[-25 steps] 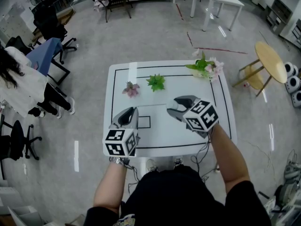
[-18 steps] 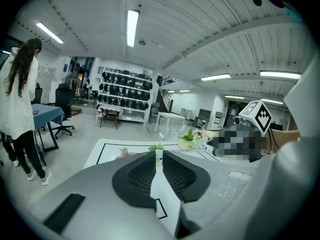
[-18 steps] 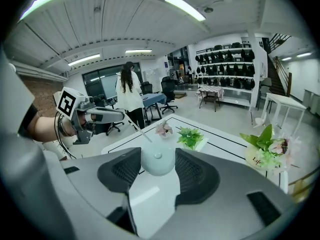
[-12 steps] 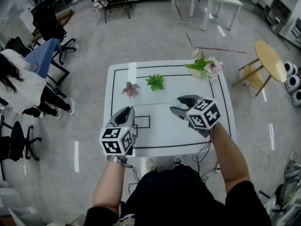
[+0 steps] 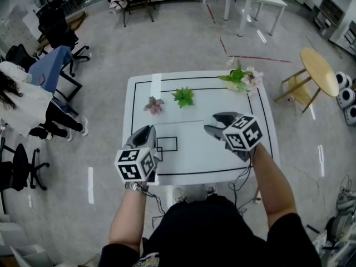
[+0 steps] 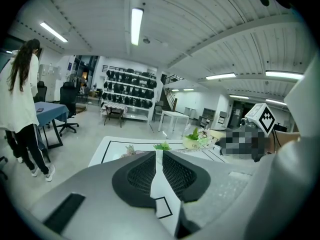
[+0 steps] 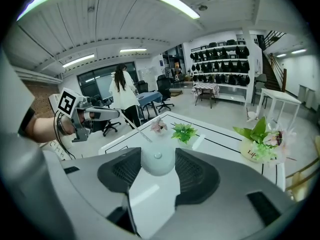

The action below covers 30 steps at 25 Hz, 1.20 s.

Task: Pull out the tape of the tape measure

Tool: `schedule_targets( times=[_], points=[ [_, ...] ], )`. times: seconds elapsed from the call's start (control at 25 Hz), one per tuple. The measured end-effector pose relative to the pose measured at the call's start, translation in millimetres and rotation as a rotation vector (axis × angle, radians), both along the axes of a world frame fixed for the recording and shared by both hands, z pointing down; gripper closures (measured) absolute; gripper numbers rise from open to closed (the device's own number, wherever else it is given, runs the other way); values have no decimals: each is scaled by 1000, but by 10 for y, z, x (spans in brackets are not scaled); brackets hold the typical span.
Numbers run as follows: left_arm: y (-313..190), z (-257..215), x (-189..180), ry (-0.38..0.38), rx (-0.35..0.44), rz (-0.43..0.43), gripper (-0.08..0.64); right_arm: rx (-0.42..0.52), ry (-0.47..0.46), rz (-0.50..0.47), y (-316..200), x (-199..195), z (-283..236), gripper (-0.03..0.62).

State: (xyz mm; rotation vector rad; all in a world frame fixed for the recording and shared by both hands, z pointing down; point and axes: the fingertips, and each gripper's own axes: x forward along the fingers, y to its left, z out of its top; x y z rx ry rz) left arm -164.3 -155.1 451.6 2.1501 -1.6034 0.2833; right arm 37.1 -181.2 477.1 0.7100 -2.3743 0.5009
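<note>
My right gripper (image 5: 214, 122) is shut on the round white tape measure case (image 7: 157, 159), which sits between its dark pads above the white table (image 5: 261, 121). A thin strip of tape (image 7: 135, 127) runs from the case across to my left gripper (image 7: 119, 113). In the head view the tape (image 5: 178, 123) shows as a faint line stretched between the two grippers. The left gripper (image 5: 148, 130) hovers over the table's front left part with its jaws almost together, pinching the tape's end. The grip point itself is too small to see in the left gripper view.
A pot of flowers (image 5: 242, 79) stands at the table's far right corner. A small green plant (image 5: 184, 97) and a pink flower (image 5: 154, 105) sit at the far middle. A person (image 5: 22, 102) stands by a blue table at left. A round wooden table (image 5: 321, 74) is at right.
In the head view my left gripper has drifted left and slightly nearer, and the right gripper a little to the right. The stretch of tape between them is longer.
</note>
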Motion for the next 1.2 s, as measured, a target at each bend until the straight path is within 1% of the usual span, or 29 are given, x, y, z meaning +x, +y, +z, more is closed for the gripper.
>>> schedule_targets(
  times=[0.44, 0.76, 1.2],
  points=[
    [-30, 14, -147, -9, -2, -30, 517, -4, -5, 40, -49, 168, 22, 379],
    [-57, 19, -154, -14, -9, -33, 517, 2, 5, 50, -46, 224, 17, 380],
    [-59, 34, -373, -10, -15, -84, 517, 2, 21, 105, -66, 454, 33, 379]
  ],
)
